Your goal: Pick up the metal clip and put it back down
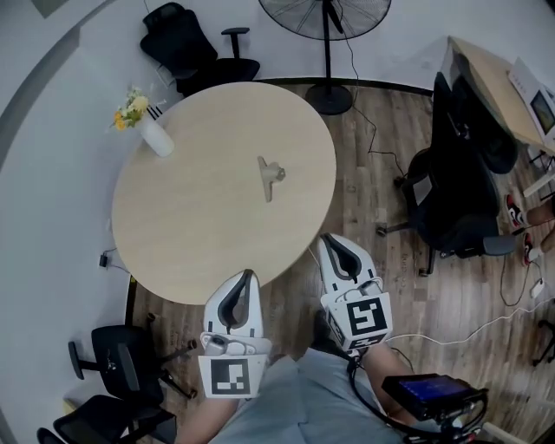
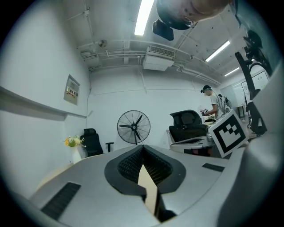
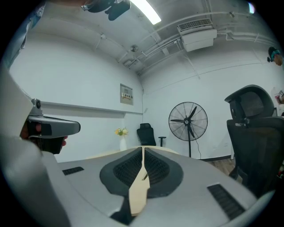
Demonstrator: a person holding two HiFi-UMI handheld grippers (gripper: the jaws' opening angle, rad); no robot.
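Status: pre-pick, nothing grabbed yet. Far left, a vase of flowers (image 1: 157, 139) stands at the rim of the round table (image 1: 173, 217), well clear of the work. My left gripper (image 1: 246, 276) hovers with its tips just over the table's near rim. Its jaws are pressed together at the tips with nothing between them; its own view shows only a sliver of tabletop through the gap behind the tips. The metal clip (image 1: 270, 178) lies flat on the table, right of centre toward the far side, alone and well apart from both grippers. My right gripper (image 1: 333, 240) sits just beside the table's near-right rim, over the wood floor, with its jaws also together and empty. A standing fan (image 1: 325, 17) and an office chair (image 1: 460, 199) are far and right of the table, out of the way. Pose: I hold both grippers low in front of me, side by side, marker cubes toward me and jaws pointing away. They're roughly level, since both gripper views look across the room rather than down. My read on the next move: pick one gripper, spread its jaws, reach far over the table and tip down onto the clip. The clip looks thin and flat, so the approach likely needs to be low. I can't tell from here which part stands proud enough to pinch.
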